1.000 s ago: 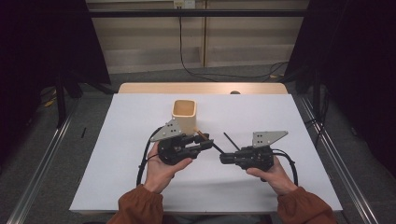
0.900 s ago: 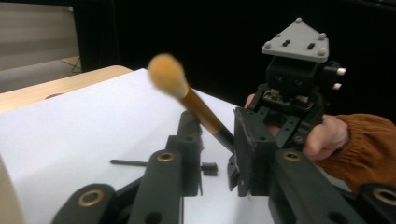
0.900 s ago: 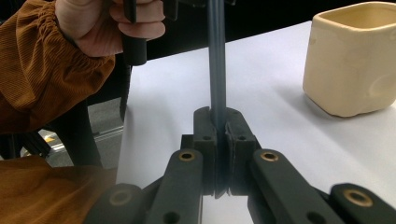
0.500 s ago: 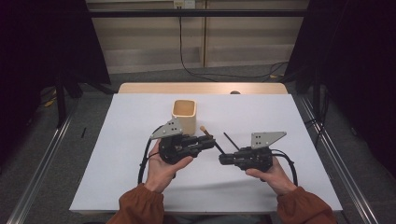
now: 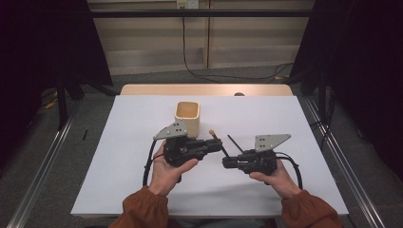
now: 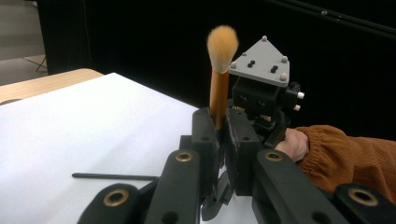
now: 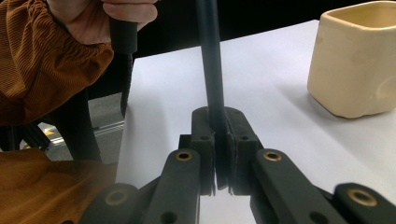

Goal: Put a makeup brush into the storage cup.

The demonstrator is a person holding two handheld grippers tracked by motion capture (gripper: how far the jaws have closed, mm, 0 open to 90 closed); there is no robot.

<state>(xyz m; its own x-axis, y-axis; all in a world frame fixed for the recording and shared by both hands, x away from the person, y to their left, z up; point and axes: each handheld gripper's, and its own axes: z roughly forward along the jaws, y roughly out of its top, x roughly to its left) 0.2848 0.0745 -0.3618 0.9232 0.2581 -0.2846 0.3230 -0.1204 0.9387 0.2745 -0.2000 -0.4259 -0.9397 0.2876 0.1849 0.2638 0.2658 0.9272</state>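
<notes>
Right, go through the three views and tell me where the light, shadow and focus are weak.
High view: the white table is evenly lit, its surroundings fall into darkness. Left gripper view: the gold-handled brush in the left gripper is sharp against black; near links blur. Right gripper view: the black handle in the right gripper is soft; the cream cup casts a faint shadow.

Left gripper (image 5: pixel 216 144) and right gripper (image 5: pixel 227 162) held low near the table's near-centre, tips facing inward and nearly meeting, jaws of both closed, left's just having closed, forearms entering from near edge.
</notes>
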